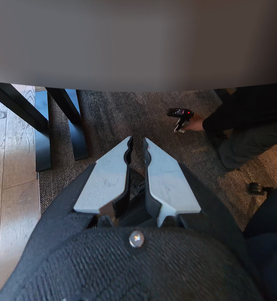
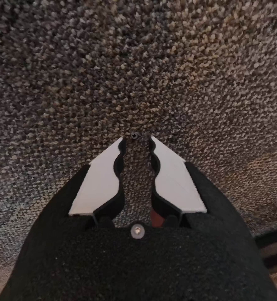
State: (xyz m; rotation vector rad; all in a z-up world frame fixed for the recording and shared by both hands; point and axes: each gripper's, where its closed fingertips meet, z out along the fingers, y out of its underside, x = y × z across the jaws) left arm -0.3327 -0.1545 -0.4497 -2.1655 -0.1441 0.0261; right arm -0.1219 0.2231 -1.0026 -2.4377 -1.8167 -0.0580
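Speckled grey-brown carpet (image 2: pixel 134 65) fills the right view. Black table legs (image 1: pixel 41 130) stand at the carpet's edge beside wood flooring (image 1: pixel 12 179). The left gripper (image 1: pixel 137 140) hangs above the carpet, fingers slightly parted, empty. The right gripper (image 2: pixel 136 138) is spread low over the carpet, a small cross-head screw (image 2: pixel 134 135) lying between its tips, untouched.

My left gripper (image 1: pixel 137 141) points downward, fingers slightly parted; my right gripper (image 2: pixel 136 138) points down, fingers apart, empty.
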